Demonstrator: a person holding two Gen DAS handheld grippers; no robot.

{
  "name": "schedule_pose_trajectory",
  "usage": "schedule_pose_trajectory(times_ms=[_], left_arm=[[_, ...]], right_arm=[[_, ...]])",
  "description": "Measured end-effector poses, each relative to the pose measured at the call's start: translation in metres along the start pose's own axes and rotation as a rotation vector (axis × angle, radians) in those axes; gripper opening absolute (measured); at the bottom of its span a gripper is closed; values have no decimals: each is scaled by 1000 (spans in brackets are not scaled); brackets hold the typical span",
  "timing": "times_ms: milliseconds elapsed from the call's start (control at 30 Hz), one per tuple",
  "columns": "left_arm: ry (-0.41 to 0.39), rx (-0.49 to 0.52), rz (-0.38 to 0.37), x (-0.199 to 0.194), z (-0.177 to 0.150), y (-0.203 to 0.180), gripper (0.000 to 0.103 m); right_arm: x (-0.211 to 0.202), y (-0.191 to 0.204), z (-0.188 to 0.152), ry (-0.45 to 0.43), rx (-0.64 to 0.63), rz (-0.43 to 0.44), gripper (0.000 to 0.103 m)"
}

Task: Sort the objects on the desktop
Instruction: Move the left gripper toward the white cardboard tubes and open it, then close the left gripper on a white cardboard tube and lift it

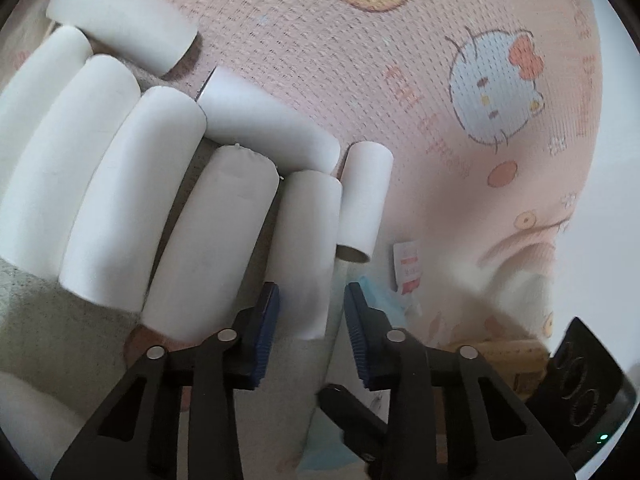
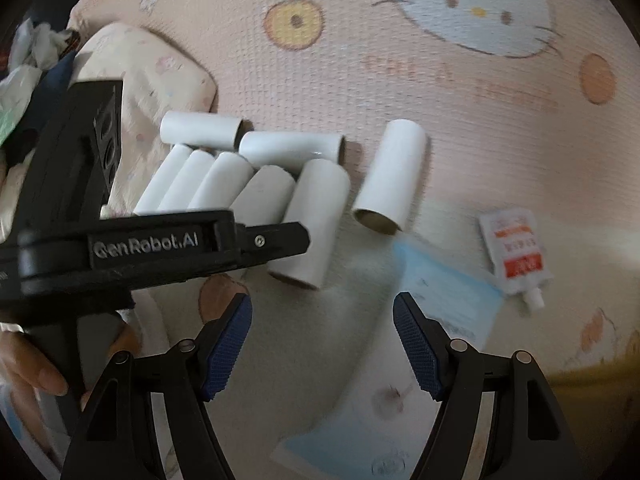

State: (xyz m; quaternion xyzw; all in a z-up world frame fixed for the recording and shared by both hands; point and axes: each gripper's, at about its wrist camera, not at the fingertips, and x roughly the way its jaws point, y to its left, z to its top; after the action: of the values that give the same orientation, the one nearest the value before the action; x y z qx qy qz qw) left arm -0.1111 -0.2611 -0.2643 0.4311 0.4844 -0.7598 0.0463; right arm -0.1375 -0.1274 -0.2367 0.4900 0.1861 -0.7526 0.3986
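Several white cardboard tubes lie side by side on a pink cartoon-print mat (image 1: 400, 80). My left gripper (image 1: 312, 332) is open, its blue pads on either side of the near end of one tube (image 1: 308, 248), not touching it. A shorter tube (image 1: 362, 204) lies just right of it, apart from the row. In the right wrist view the row of tubes (image 2: 248, 184) lies at centre left and the separate tube (image 2: 390, 178) to its right. My right gripper (image 2: 322, 344) is open and empty above the mat. The left gripper's body (image 2: 120, 248) crosses that view.
A small white-and-orange sachet (image 2: 516, 248) and a light blue packet (image 2: 448, 300) lie right of the tubes. A cream pillow (image 2: 152, 76) sits behind the row. Crumpled paper and clutter (image 2: 36, 52) lie at the far left edge. The right gripper's body (image 1: 580, 392) shows at lower right.
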Motion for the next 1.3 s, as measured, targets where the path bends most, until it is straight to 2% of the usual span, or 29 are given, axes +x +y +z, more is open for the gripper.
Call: schedule_pose_trajectory(times_ms=[100,200,467,567,600,633,733,767,967,1133,1300], left_arm=[[19,-33,-31,3,4,5,37],[17,-40,-56,3,6,5,41],[21,8,-41,9,4,-4,41],[34,35,-16,11,2,-7,38],[33,39,-12,11,2,-7,38],[34,38,-17,11,2,-6,38],[45,20,-54,10,1,-3,38],[44,22,-62,8,0,-3,38],[25,88,-102,-2,-17,-16,38],[22,222,-125,-17,-40,-36,38],[9,277,-177,-25,-67,-50,38]], right_arm=[[14,-1,5,10,-11,1,69],[21,-5,10,17,12,14,60],[37,-15,16,43,86,117,55],[46,-16,15,59,95,155,52],[49,-16,14,68,99,143,43],[53,-17,13,85,108,138,40],[51,-19,8,75,130,137,39],[49,-18,8,67,173,103,39],[23,-20,10,13,152,85,39],[-2,-18,-3,-14,113,44,39],[-34,-20,-25,-50,137,1,39]])
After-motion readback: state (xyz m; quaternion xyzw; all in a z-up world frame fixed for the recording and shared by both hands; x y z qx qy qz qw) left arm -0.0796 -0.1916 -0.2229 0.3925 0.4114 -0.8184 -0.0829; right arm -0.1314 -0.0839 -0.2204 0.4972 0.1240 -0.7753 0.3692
